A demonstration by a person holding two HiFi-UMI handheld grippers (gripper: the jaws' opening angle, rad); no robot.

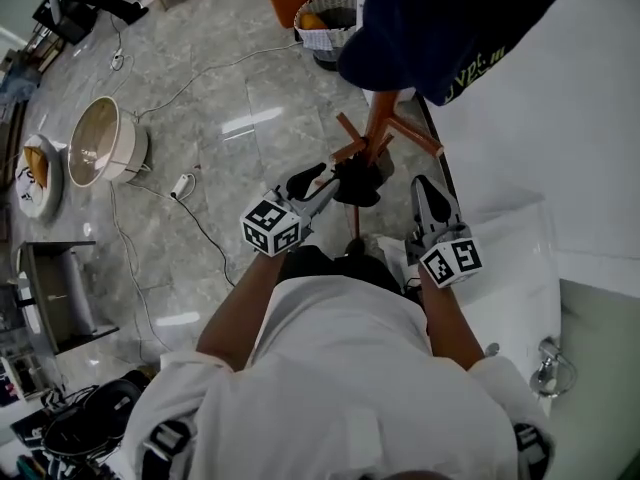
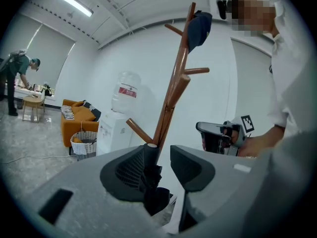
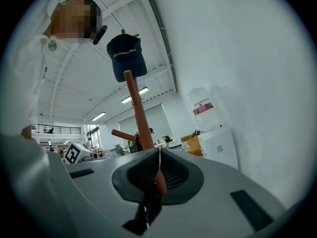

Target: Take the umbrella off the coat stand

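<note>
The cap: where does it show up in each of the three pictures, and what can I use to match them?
Head view: the cap is at the top, right of centre, seen from above.
Left gripper view: the cap is near the top, right of centre, on the tip of the pole.
Right gripper view: the cap is upper left of centre, on top of the pole.
Shared landmark: the wooden stand under the cap.
</note>
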